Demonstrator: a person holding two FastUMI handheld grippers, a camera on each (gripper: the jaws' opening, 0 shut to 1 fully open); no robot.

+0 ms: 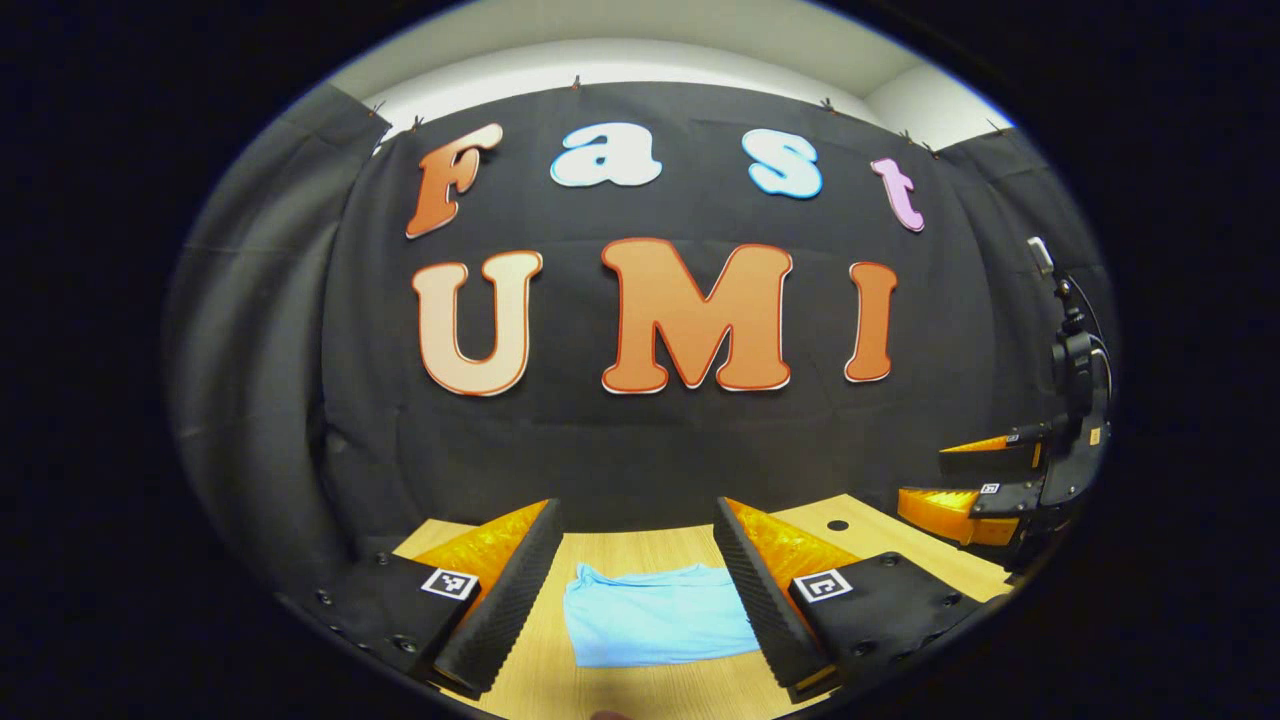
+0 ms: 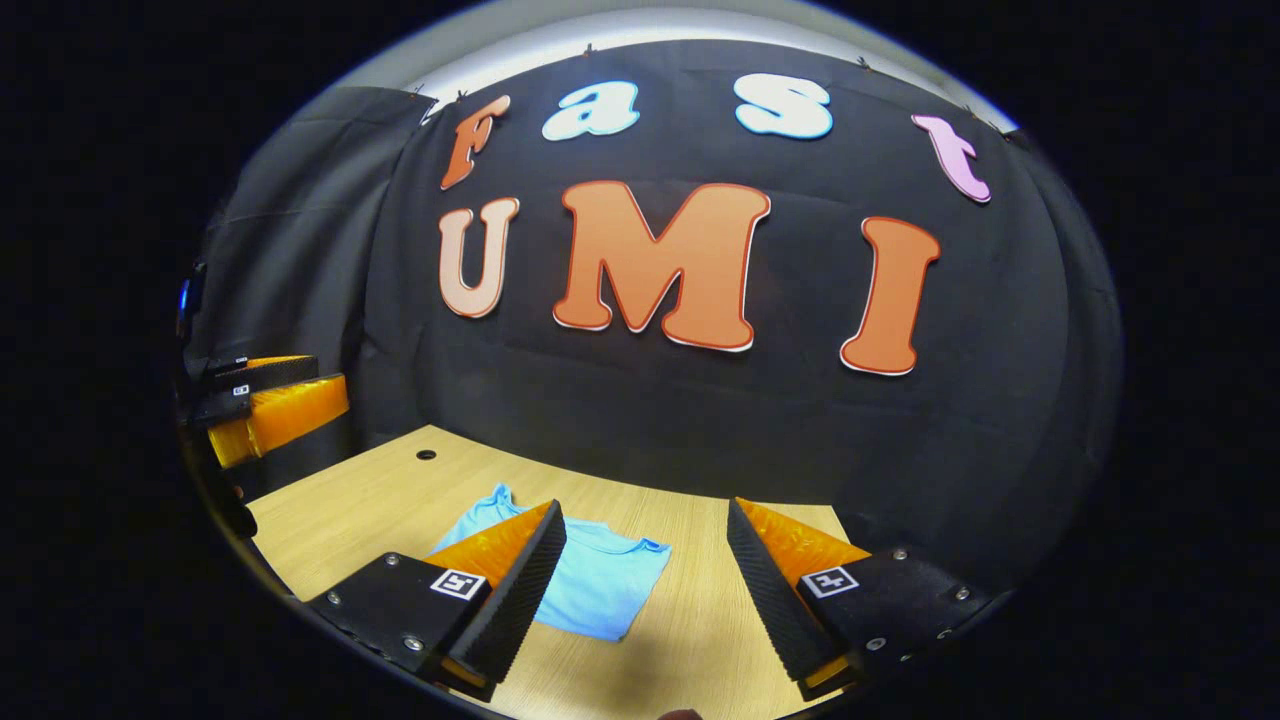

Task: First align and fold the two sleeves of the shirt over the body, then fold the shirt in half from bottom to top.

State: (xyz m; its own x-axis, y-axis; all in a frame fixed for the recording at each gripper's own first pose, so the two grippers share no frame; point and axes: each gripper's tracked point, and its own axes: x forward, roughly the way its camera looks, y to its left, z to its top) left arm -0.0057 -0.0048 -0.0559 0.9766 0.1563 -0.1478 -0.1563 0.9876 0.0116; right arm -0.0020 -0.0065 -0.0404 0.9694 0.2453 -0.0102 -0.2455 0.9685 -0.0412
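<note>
In the left gripper view, I see my left gripper [image 1: 635, 590] held above a wooden table [image 1: 650, 690], its jaws released and spread wide with nothing between them. Through the gap lies a light blue shirt [image 1: 655, 615], folded into a compact, roughly rectangular bundle and resting flat on the table. It sits apart from the jaws, not touched by either one. A small dark round hole [image 1: 838, 525] marks the table farther back on the right. At the right edge of this view I see my right gripper [image 1: 965, 480], raised above the table with its jaws apart and holding nothing.

In the right gripper view, my right gripper [image 2: 645, 590] also hangs over the table [image 2: 340, 520], jaws released and wide. The shirt [image 2: 600, 580] lies ahead and to the left, partly hidden behind the left-hand jaw; a short sleeve pokes out at its far corner and the collar edge faces right. The same round hole [image 2: 426, 454] shows farther back on the left. My left gripper [image 2: 270, 400] shows at the left edge, above the table's side. A black cloth wall [image 2: 700, 420] closes off the back of the booth.
</note>
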